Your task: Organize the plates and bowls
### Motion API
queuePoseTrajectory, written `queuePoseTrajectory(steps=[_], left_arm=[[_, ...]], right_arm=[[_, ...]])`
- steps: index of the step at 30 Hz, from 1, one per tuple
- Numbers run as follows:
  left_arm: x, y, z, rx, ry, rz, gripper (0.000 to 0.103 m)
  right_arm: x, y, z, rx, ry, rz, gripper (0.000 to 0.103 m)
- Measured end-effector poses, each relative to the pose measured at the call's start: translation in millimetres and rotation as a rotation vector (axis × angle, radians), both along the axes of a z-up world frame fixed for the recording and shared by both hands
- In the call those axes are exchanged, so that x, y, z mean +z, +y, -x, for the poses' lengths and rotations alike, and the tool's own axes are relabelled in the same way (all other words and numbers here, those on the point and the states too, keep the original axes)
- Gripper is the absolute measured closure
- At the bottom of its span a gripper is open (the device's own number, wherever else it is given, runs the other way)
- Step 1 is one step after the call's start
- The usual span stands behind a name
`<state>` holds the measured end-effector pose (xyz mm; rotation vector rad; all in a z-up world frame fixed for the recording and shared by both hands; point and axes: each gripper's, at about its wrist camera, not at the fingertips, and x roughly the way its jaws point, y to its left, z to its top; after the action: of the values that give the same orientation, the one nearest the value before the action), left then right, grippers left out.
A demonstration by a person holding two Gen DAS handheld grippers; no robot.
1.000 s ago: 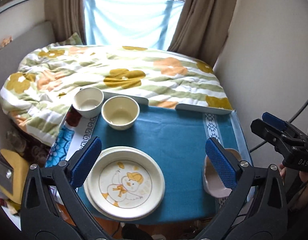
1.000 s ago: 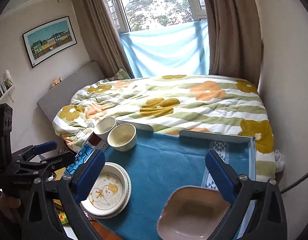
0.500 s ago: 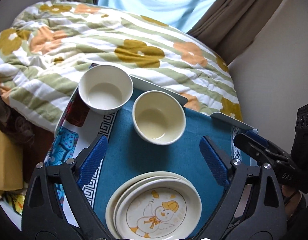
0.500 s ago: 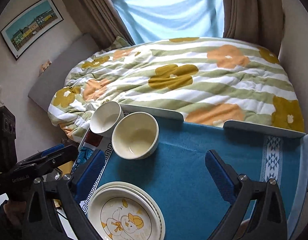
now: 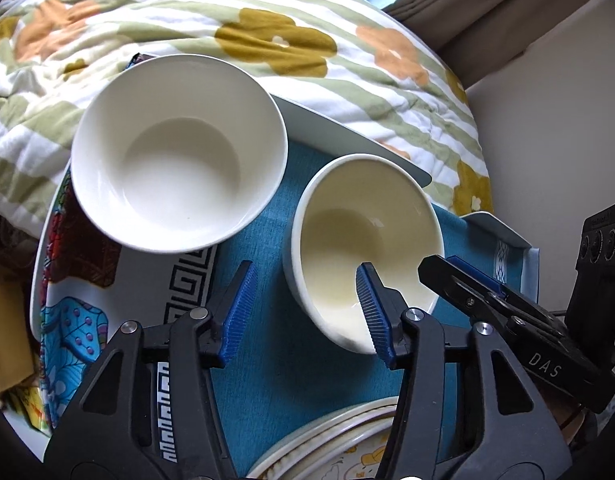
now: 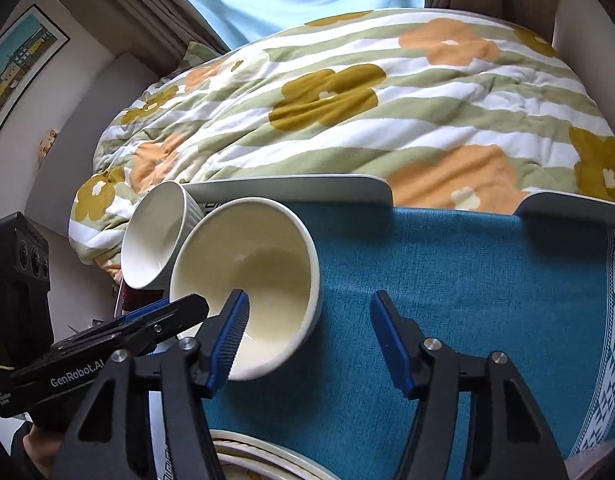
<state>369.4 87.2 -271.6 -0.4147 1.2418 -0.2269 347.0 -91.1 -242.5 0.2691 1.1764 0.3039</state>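
1. Cream bowl (image 5: 363, 248): upright on the blue cloth (image 5: 275, 360) of the desk (image 6: 291, 188), toward the far side. White bowl (image 5: 179, 152) just beside it at 10 o'clock; touching or not, cannot tell.
2. Stack of plates (image 5: 327, 440) at 6 o'clock from the cream bowl, near the front edge, apart from both bowls.
3. Left gripper (image 5: 303, 312): fingers (image 5: 239, 312) just closed part of the way, yet apart. One inside the cream bowl, the other outside at 9 o'clock, the bowl wall between them, no pad pressing on it as far as visible.
4. Right gripper (image 6: 309, 340): much the same on the opposite side. Fingers just narrowed, not clamped, one inside the bowl, the other over the cloth at 3 o'clock, the wall between them.
5. Step in hand, as a judgement: taking hold of the cream bowl with both grippers at once, probably to nest it with the white bowl.
6. Next move: close both pairs of fingers evenly until the pads bite the wall; then lift straight up, keep the bowl level, carry it toward 10 o'clock.
7. Risk: smooth glazed wall, so possible slip or tilt under unequal pressure; also a knock against the white bowl so near.
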Motion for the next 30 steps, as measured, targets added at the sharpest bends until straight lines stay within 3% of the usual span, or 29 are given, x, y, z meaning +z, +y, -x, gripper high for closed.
queuePoseTrajectory(steps=[5, 7, 8, 13, 30], left_arm=[[-7.5, -2.5, -8.1, -0.01, 0.003, -0.022, 0.071], [-8.7, -3.4, -9.2, -0.011, 0.002, -0.032, 0.081], [-8.8, -3.8, -9.5, -0.009, 0.001, -0.034, 0.084], [-7.7, -5.0, -10.5, -0.008, -0.002, -0.05, 0.085], [11.4, -21.0, -4.7, -0.036, -0.053, -0.111, 0.085]], right_arm=[[-9.0, 3.3, -6.8, -0.002, 0.016, -0.005, 0.057], [-12.4, 6.3, -9.3, 0.008, 0.024, -0.007, 0.07], [-13.7, 7.2, -9.8, 0.012, 0.028, -0.011, 0.072], [-19.7, 9.8, -11.5, 0.006, 0.054, -0.015, 0.086], [-10.9, 6.6, -10.7, 0.016, 0.028, 0.008, 0.088]])
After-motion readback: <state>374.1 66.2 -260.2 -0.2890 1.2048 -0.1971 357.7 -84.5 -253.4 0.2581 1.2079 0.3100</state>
